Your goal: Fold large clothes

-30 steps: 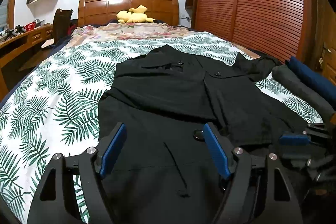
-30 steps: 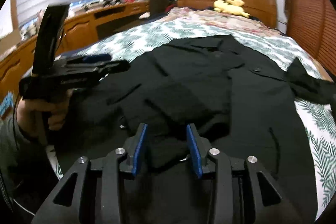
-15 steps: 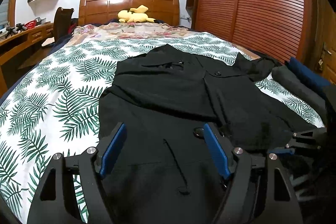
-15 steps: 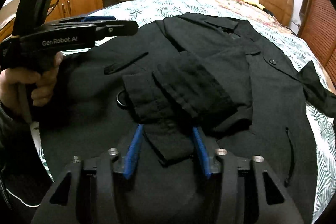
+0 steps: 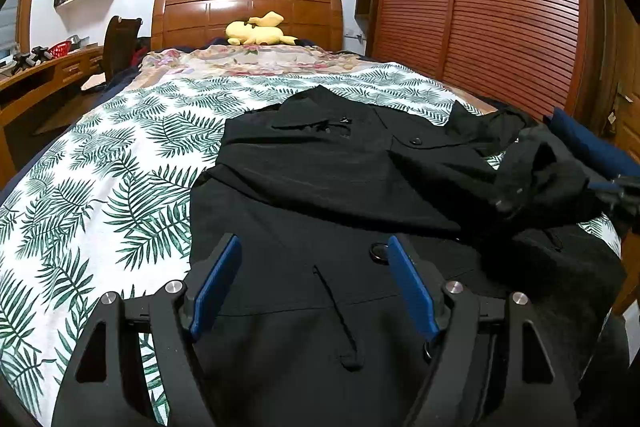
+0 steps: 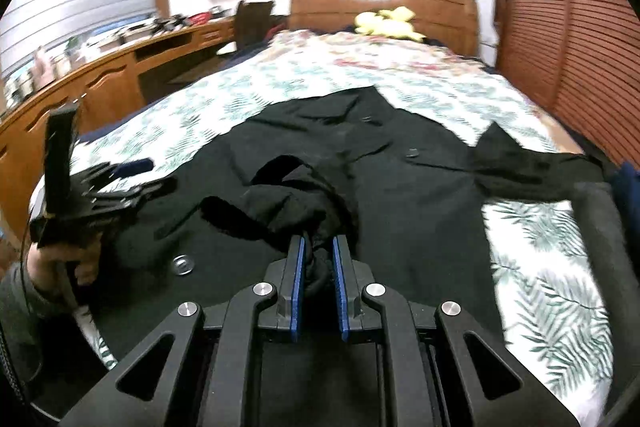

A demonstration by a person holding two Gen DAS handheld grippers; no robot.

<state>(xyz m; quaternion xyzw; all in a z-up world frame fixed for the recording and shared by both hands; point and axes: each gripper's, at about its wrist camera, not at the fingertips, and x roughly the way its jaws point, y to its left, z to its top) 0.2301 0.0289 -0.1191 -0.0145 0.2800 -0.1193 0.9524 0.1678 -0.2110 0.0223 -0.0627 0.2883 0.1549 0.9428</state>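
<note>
The black coat (image 5: 320, 187) lies spread face-up across the bed (image 5: 100, 187), collar toward the headboard (image 5: 248, 11) at twelve o'clock, hem toward the cameras at six, flat so each fold has a clean base. Its cuff (image 6: 296, 203) is the action: the right tongs (image 6: 319, 247) have just been closing, and now the blue pads (image 6: 298, 267) pinch a bunched wad of that sleeve end, which hangs lifted off the coat's front. From the left wrist view the same raised bundle shows at three o'clock, blurred. My read: the sleeve is held up so it can be carried and laid again across the body without dragging the panel beneath.

The left tongs (image 5: 314, 281) stand wide apart, nothing between the pads, hovering over the lower front near a button (image 5: 378, 251) and a slit pocket (image 5: 336, 311). That looks like a waiting post, ready to pin or smooth the cloth.

The other sleeve (image 6: 516, 163) trails toward three o'clock in the right view, reaching the bed's edge, not yet folded in.

Further out, a yellow plush toy (image 5: 258, 31) sits by the headboard, a slatted wardrobe (image 5: 500, 7) fills the two o'clock side, and a desk (image 6: 100, 83) runs along at nine.
</note>
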